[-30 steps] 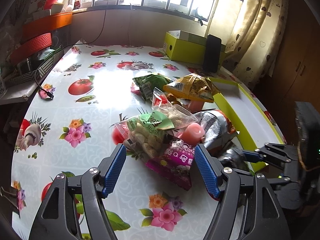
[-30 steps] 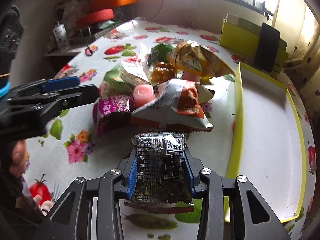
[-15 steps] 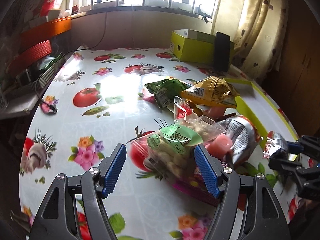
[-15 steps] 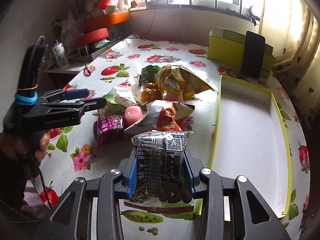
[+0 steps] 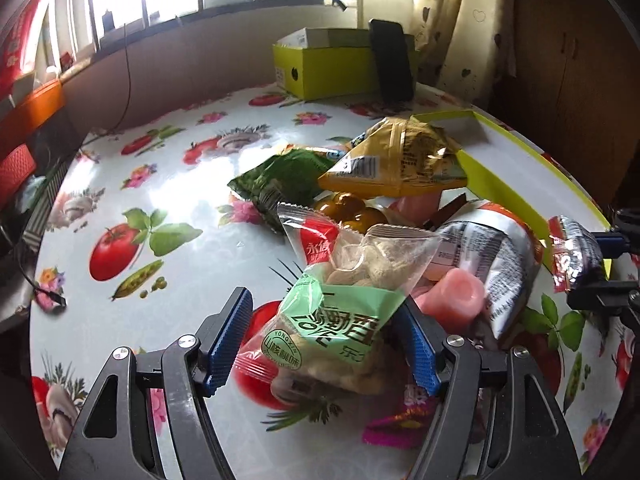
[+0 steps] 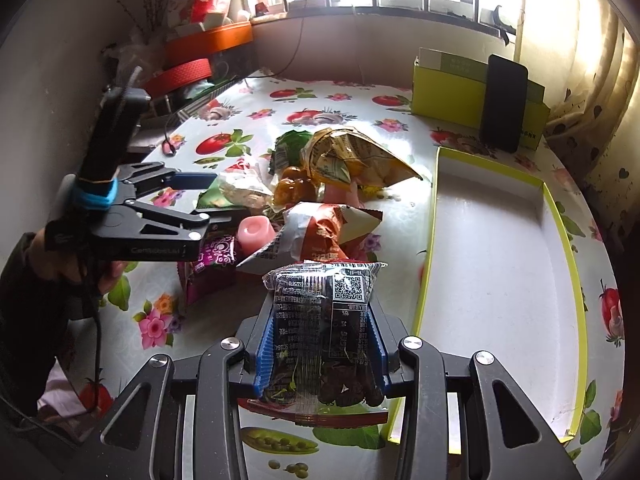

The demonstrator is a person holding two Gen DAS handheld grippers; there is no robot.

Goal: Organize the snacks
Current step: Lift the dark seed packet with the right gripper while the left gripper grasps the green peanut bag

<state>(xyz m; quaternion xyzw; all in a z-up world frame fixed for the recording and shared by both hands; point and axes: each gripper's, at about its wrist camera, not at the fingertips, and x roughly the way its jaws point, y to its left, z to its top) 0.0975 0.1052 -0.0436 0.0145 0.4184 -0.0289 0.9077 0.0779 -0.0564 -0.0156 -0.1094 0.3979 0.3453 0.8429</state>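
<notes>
Snack packets are lying heaped on a flower-and-tomato printed tablecloth point(image 5: 168, 184), just beside a shallow white tray with a yellow-green rim point(image 6: 500, 280) that is holding nothing yet. Over the last second the left gripper point(image 5: 324, 344) has been closing in on the near end of the heap — a clear plastic packet of pale nuts with a green label point(image 5: 344, 308) that was lying ahead of it is now sitting between its blue ribbed fingers, which are spread wide with a gap showing on the left side. Meanwhile the right gripper point(image 6: 320, 348) is keeping its fingers pressed against a dark foil packet with a white QR code point(image 6: 324, 320), and it has been carrying that packet up and back from the pile, beside the tray's near left edge. This is suggesting one snack is about to go into the tray while a second pick is being lined up. Readable writing is scarce: the green label is showing a round "YONGXIN" seal and large Chinese characters, and the left gripper's black body, seen from the right camera, is carrying small print too blurred to read.
</notes>
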